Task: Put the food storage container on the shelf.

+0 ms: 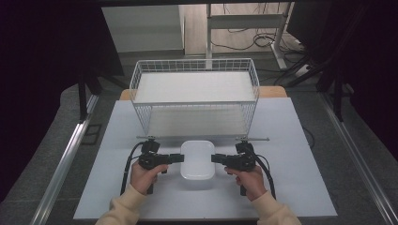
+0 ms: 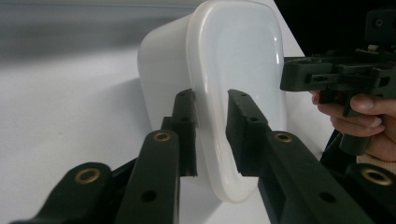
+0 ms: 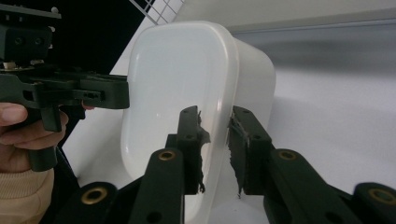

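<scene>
The tub (image 1: 197, 160) sits on the counter (image 1: 291, 187) just in front of the wire rack (image 1: 195, 96), between my two hands, its long axis running from me toward the rack. My left tool (image 1: 177, 158) comes at the tub's left long side and my right tool (image 1: 217, 159) at its right long side, both equally near.

In the left gripper view the jaws straddle the tub's rim (image 2: 205, 116), one outside the wall and one inside, with a slight gap on the inner side. In the right gripper view the jaws straddle the opposite rim (image 3: 219, 126) the same way. Both look nearly closed on the rim; I judge neither fully clamped, though I cannot tell for sure.

A lift would depend on this symmetric, side-on hold across the short axis.
</scene>
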Demonstrator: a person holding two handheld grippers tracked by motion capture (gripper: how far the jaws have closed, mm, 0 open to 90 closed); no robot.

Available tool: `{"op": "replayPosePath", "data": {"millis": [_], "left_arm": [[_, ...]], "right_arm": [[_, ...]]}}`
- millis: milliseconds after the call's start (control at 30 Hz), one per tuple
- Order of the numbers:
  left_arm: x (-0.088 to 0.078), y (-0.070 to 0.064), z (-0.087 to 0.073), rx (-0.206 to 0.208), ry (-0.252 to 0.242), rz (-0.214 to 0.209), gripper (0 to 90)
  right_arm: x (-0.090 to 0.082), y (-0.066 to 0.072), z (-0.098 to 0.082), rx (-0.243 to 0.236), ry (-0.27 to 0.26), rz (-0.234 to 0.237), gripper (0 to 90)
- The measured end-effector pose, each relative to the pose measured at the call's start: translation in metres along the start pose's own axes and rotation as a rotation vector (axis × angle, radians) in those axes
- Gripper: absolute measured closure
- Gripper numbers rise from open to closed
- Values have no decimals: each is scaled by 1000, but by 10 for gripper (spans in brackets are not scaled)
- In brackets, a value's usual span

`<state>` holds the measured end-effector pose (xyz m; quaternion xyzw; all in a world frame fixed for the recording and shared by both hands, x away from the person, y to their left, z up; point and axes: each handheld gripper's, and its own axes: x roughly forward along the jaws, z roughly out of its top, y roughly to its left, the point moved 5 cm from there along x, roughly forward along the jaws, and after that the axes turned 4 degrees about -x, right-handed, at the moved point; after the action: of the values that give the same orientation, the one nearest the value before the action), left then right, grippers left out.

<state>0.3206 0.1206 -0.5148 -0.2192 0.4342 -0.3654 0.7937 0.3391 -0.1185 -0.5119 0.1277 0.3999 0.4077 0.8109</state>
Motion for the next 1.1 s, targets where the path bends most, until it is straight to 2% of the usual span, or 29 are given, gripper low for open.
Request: {"op": "replayPosePath", "data": {"millis": [167, 467, 800, 1100], "left_arm": [[-5, -6, -1, 29, -15, -2, 787], [-9, -10, -2, 64, -24, 7, 791], [-22, -24, 2, 126, -64, 19, 792], [-29, -31, 5, 151, -87, 15, 793]], "right_arm": [[-4, 2, 0, -10, -18, -8, 784], [-6, 6, 0, -40, -28, -11, 788], [-17, 19, 7, -106, -70, -12, 788], [-24, 27, 12, -147, -94, -14, 789]]}}
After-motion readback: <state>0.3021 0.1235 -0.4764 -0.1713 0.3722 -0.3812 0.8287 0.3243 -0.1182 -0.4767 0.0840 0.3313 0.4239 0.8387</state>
